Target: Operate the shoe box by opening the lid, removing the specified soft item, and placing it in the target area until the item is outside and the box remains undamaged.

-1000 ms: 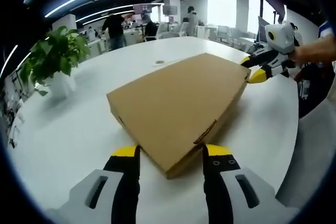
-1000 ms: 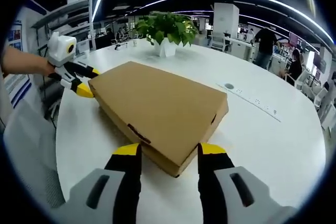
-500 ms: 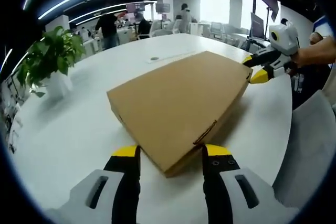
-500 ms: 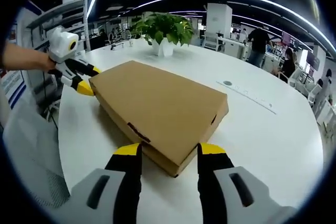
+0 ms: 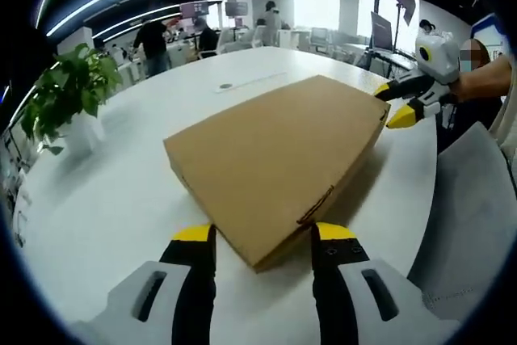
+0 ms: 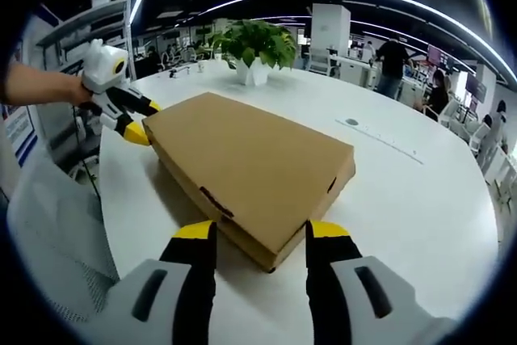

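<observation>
the white bench (image 5: 105, 199) stands in an open office with a potted plant (image 6: 257, 44) on it. the closed shoe box (image 5: 279, 159) lies flat on the bench. left tool (image 5: 262, 236) and right tool (image 6: 260, 233) are spread, straddling opposite corners (contact unclear).

matt brown cardboard shoe box (image 5: 279, 155), smooth white table (image 5: 105, 199), seemingly laminate

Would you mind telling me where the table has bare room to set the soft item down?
Bare white table lies between the shoe box and the far edge, and between the box and the potted plant. The box's two near corners are crowded by the hand-held grippers.
</observation>
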Demonstrator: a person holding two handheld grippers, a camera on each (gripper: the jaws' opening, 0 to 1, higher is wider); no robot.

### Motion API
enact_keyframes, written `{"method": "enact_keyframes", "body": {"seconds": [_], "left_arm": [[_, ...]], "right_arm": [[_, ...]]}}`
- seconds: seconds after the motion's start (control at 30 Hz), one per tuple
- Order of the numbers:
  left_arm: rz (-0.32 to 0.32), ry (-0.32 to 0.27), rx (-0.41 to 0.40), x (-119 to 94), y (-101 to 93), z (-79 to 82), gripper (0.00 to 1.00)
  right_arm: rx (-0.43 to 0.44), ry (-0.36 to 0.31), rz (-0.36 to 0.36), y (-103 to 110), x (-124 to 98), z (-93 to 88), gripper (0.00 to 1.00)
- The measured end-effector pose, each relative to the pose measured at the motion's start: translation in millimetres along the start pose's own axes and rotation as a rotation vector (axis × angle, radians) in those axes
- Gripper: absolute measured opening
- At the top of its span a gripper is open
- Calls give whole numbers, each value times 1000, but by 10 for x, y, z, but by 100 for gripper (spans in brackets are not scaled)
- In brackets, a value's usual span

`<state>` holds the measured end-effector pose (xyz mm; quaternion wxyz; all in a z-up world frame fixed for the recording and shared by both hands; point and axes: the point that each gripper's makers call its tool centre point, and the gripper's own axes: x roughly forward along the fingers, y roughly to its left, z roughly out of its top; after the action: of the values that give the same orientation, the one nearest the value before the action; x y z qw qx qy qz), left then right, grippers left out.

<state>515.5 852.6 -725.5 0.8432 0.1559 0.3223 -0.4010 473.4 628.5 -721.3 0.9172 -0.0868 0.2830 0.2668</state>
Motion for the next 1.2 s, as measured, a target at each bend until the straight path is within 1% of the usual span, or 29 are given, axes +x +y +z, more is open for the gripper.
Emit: {"method": "enact_keyframes", "body": {"seconds": [0.37, 0.5, 0.7, 0.8, 0.87, 1.0, 1.07, 1.2], "left_arm": [[-17, 14, 12, -134, -86, -120, 46], [-19, 18, 9, -169, -122, -151, 46], [-18, 23, 7, -175, -128, -158, 47], [-19, 30, -21, -168, -137, -138, 49], [-27, 35, -19, -163, -164, -145, 53], [-33, 40, -11, -163, -196, -148, 58], [-40, 33, -30, -169, -211, -134, 60], [-36, 21, -28, -204, -213, -106, 60]], "right_arm": [[30, -5, -13, 180, -115, -71, 38], [34, -4, -17, 199, -139, -82, 38], [26, -4, -14, 222, -158, -86, 39], [39, -7, 4, 260, -164, -74, 44], [34, -6, 13, 288, -169, -74, 46], [40, -11, 15, 281, -184, -58, 46], [37, -13, 16, 278, -193, -51, 46], [30, -20, 18, 274, -219, -23, 45]]}}
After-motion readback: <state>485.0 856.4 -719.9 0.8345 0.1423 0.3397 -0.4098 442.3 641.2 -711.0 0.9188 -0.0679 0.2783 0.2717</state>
